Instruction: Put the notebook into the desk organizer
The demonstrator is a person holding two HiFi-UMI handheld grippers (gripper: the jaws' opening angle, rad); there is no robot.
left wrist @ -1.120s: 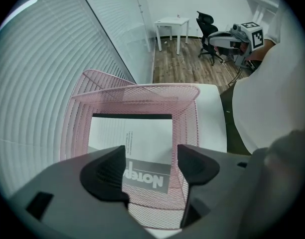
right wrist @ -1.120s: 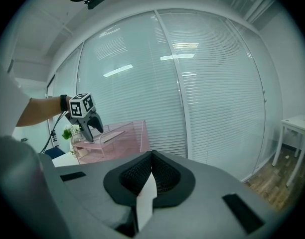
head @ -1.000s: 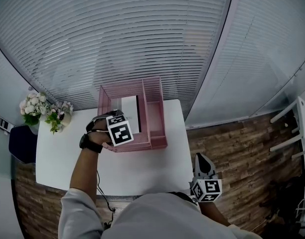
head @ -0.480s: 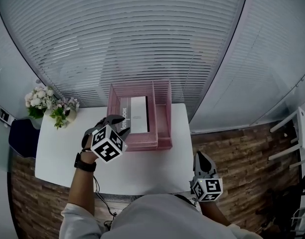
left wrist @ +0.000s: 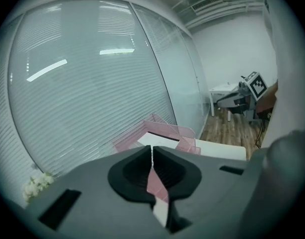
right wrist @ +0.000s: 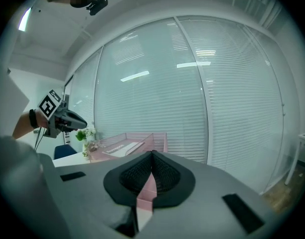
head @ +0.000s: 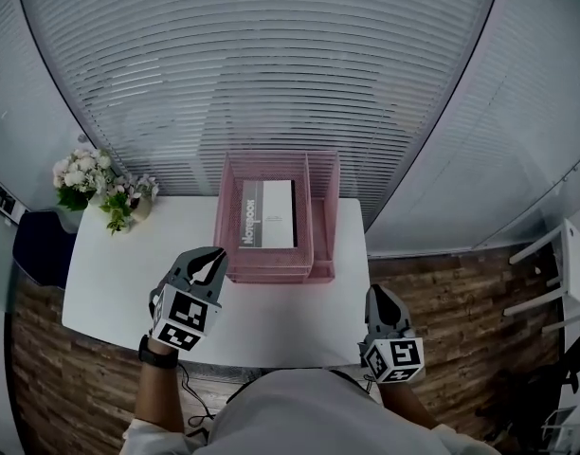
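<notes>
The white and black notebook [head: 267, 214] lies flat inside the left compartment of the pink wire-mesh desk organizer [head: 320, 254] at the back of the white table [head: 110, 273]. The organizer [left wrist: 165, 129] also shows in the left gripper view, and the organizer [right wrist: 123, 144] in the right gripper view with the notebook [right wrist: 121, 148] in it. My left gripper [head: 212, 258] hovers over the table in front of the organizer's left corner, jaws shut, nothing between them. My right gripper [head: 377, 297] hangs past the table's front right corner, shut and empty.
A small vase of white and pink flowers [head: 100, 186] stands at the table's back left corner. A dark chair [head: 42, 246] is left of the table. Glass walls with blinds [head: 271, 55] rise behind. A white stand [head: 570, 254] is at the far right on the wood floor.
My left gripper has drawn back from the organizer toward the table's front left and its jaws have closed. The notebook stays in the organizer. The right gripper has not moved.
</notes>
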